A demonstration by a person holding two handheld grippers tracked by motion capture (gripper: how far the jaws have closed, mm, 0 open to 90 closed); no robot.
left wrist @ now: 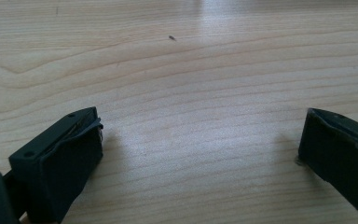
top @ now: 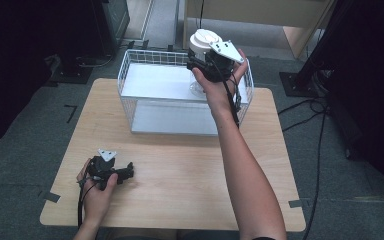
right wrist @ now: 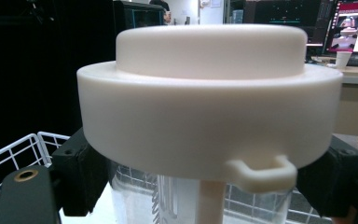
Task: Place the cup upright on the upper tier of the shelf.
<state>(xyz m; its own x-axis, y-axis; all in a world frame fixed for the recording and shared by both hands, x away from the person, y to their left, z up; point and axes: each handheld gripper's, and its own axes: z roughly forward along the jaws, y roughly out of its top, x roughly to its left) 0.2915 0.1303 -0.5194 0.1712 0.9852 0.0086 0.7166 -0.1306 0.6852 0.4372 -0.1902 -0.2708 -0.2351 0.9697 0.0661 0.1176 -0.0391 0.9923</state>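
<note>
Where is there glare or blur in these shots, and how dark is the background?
High view: dark surroundings; the wire basket and wooden table are evenly lit. Left gripper view: a pale sheen on the wood's upper edge, soft shadows beside the left claw. Right gripper view: the white lid looms close, slightly soft.

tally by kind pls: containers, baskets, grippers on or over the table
Clear container with white lid: 1
White wire basket: 1
Grippers: 2, left gripper and right gripper
Total: 4
</note>
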